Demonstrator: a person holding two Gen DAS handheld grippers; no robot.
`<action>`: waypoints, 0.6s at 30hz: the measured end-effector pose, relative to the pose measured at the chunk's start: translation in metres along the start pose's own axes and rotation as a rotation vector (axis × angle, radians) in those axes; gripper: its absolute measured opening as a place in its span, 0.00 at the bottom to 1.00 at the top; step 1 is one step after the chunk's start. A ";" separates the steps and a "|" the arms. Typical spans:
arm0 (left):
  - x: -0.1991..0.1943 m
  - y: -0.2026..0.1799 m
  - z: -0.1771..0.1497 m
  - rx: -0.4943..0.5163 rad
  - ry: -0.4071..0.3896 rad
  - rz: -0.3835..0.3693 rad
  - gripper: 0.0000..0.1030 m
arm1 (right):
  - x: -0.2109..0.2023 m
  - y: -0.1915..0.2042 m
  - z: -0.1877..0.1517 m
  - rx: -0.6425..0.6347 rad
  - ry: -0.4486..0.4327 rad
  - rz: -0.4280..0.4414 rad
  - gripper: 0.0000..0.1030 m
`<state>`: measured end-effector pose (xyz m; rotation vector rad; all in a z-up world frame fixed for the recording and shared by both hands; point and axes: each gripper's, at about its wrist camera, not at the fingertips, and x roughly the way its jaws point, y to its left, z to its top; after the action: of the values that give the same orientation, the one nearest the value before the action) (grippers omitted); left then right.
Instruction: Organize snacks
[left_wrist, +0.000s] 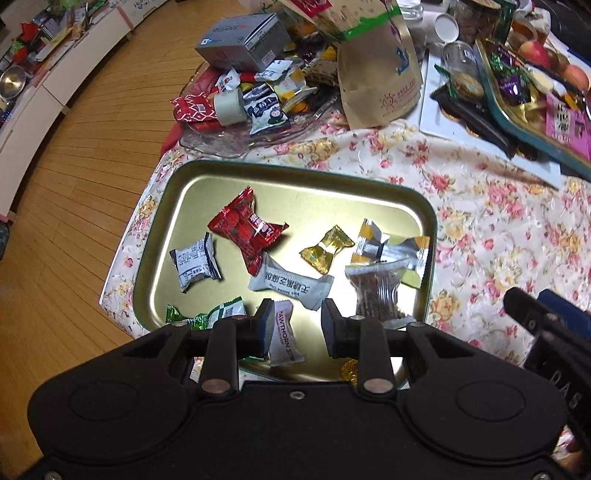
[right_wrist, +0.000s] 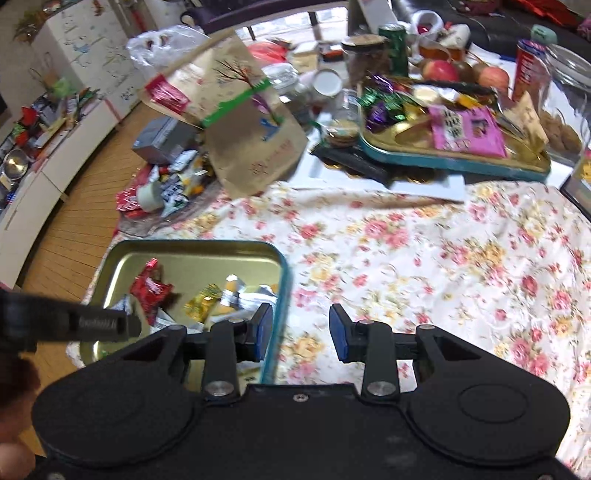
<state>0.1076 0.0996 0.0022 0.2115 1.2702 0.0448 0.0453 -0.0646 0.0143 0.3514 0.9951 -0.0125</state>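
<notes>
Gold tin tray (left_wrist: 173, 206) at tabletop's near left corner collects wrapped snacks (left_wrist: 247, 230). Left tool (left_wrist: 293, 326) hovers part-open over them, gripping nothing; right tool (right_wrist: 301, 330), likewise part-open and empty, straddles the tray's right rim.

Home: floral tablecloth (right_wrist: 424, 258), wooden floor (left_wrist: 85, 155)

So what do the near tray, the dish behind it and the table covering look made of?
The tray looks like metal: glossy gold inside, with a thin rolled teal rim and sharp glare. The dish seems to be clear glass or plastic, see-through with a wavy edge. The tablecloth looks like floral printed fabric with a slight sheen, possibly satin.
</notes>
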 end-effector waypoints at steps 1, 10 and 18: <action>0.001 -0.001 -0.002 0.002 0.000 0.005 0.37 | 0.002 -0.002 -0.001 0.003 0.005 -0.007 0.35; 0.008 -0.011 -0.014 0.060 0.011 -0.019 0.37 | 0.012 -0.014 -0.005 0.017 0.049 -0.027 0.35; 0.009 -0.014 -0.021 0.079 0.004 -0.047 0.37 | 0.014 -0.013 -0.005 0.014 0.055 -0.034 0.35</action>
<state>0.0892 0.0902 -0.0147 0.2490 1.2816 -0.0456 0.0467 -0.0736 -0.0029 0.3494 1.0559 -0.0408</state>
